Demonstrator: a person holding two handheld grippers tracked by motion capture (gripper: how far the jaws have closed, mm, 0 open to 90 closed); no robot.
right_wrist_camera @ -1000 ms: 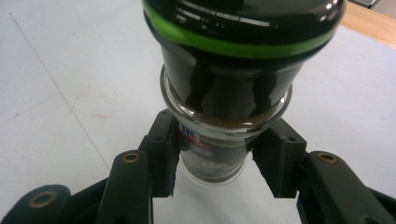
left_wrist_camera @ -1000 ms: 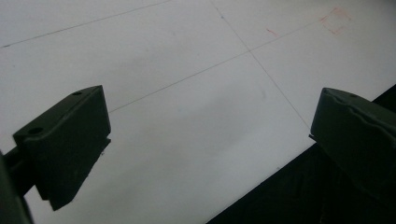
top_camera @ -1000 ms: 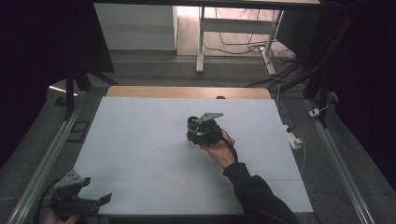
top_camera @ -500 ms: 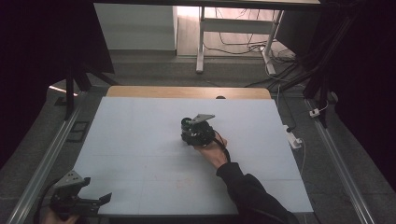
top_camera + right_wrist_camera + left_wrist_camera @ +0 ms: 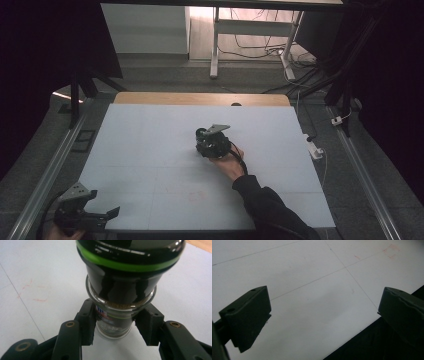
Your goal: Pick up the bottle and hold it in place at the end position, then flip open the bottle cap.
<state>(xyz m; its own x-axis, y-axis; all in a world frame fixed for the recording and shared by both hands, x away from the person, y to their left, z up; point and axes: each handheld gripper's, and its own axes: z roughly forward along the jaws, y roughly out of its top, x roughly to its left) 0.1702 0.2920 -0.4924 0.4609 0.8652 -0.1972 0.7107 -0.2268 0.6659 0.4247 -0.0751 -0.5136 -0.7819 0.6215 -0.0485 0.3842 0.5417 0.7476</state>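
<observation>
A glass jar (image 5: 130, 277) with a black cap and a green ring stands between the pads (image 5: 88, 325) of my right gripper (image 5: 117, 327). The pads press on its clear lower body, which has a label and a brownish fill. In the high view this right gripper (image 5: 206, 144) sits near the middle of the white table (image 5: 140, 150), a hand and dark sleeve behind it, the jar (image 5: 201, 134) at its far left. My left gripper (image 5: 107, 215) hovers at the table's near left corner. Its jaws stand wide apart with nothing between them, and the left gripper (image 5: 324, 312) looks over the table edge.
Faint red marks (image 5: 196, 195) lie on the white surface near the front. A wooden strip (image 5: 200, 98) borders the far edge. Metal rails (image 5: 50, 170) run along both sides. A white power strip (image 5: 315, 149) and cables lie on the floor at the right.
My right gripper has shifted slightly to the left with the jar in it. The left gripper has stayed where it was.
</observation>
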